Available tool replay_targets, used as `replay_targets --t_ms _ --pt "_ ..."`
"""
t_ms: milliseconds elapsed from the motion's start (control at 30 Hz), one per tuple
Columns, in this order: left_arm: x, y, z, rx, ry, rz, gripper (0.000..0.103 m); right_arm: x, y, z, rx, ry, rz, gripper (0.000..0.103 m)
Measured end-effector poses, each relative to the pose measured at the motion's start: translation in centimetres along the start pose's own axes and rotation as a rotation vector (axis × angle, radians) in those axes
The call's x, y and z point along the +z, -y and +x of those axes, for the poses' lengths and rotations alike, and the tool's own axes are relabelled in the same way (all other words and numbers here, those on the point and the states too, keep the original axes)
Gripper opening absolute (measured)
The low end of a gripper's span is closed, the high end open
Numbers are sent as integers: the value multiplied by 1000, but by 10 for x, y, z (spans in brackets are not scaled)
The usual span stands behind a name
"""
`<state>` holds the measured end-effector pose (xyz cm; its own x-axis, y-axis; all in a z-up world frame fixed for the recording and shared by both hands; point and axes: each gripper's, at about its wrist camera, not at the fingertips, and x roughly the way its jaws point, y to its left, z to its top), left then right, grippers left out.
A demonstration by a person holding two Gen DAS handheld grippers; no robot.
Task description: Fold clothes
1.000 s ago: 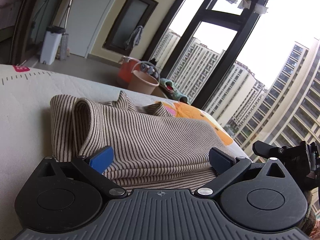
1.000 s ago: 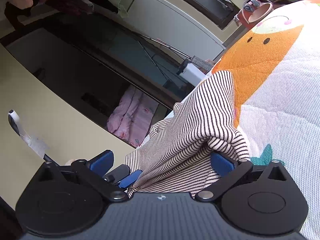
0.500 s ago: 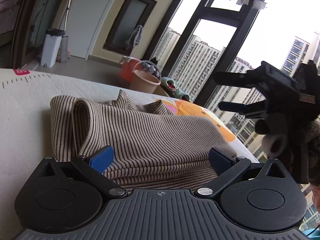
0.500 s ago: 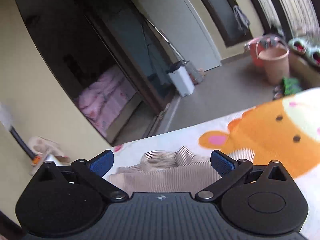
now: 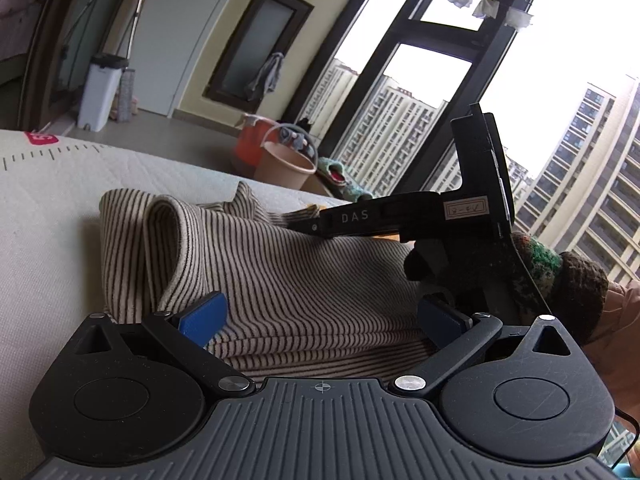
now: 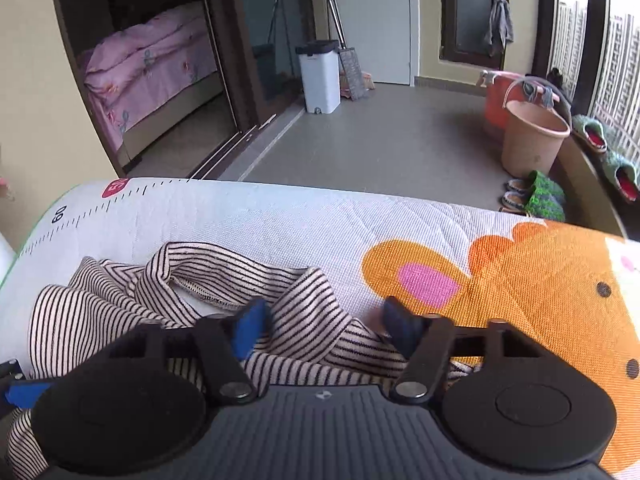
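A beige, black-striped garment (image 5: 280,280) lies folded in layers on the padded mat (image 5: 48,208). My left gripper (image 5: 320,316) is open, its blue pads on either side of the garment's near folded edge. My right gripper (image 6: 324,324) is open, low over the garment's collar end (image 6: 224,276), with striped cloth between and under its pads. It also shows in the left wrist view (image 5: 400,216), reaching in from the right above the cloth, held by a gloved hand.
The mat (image 6: 400,224) has a ruler print at its left edge and an orange cartoon animal (image 6: 540,280) at the right. Beyond its far edge are the floor, a beige bucket (image 6: 532,136), slippers (image 6: 536,196) and a white bin (image 6: 320,76).
My right gripper let go of the lifted striped fold, swung up, then came down over the collar end. The garment now lies flat. My left gripper has not moved.
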<state>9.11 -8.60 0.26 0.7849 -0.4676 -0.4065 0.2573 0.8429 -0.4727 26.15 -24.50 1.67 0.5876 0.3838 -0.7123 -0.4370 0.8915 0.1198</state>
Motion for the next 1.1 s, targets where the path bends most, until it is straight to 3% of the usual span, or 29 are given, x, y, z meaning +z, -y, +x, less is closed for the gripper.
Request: replay_targets --t_ms 133,367,533,667,833,933,1000,1100 --pt "0 -14 -13 -60 69 -89 103 0 -1 -12 19 27 10 16" --pt "15 -18 -54 -86 238 -109 103 -9 3 -88 186 187 55 13" --pt "33 -11 -88 -64 346 -132 103 -55 -3 -142 301 218 41 13" --pt "53 19 -104 -102 366 -46 103 -105 -19 -158 332 181 8 13" --pt "55 56 -102 -218 283 38 103 -152 -35 -157 333 129 -3 14" --pt "38 61 -83 -236 123 29 103 -171 -33 -156 323 116 37 14" --pt "19 57 -69 -212 -5 11 103 -178 -30 -163 326 129 60 14" --pt "-13 42 -53 -70 -156 16 103 -183 -21 -182 328 141 75 18"
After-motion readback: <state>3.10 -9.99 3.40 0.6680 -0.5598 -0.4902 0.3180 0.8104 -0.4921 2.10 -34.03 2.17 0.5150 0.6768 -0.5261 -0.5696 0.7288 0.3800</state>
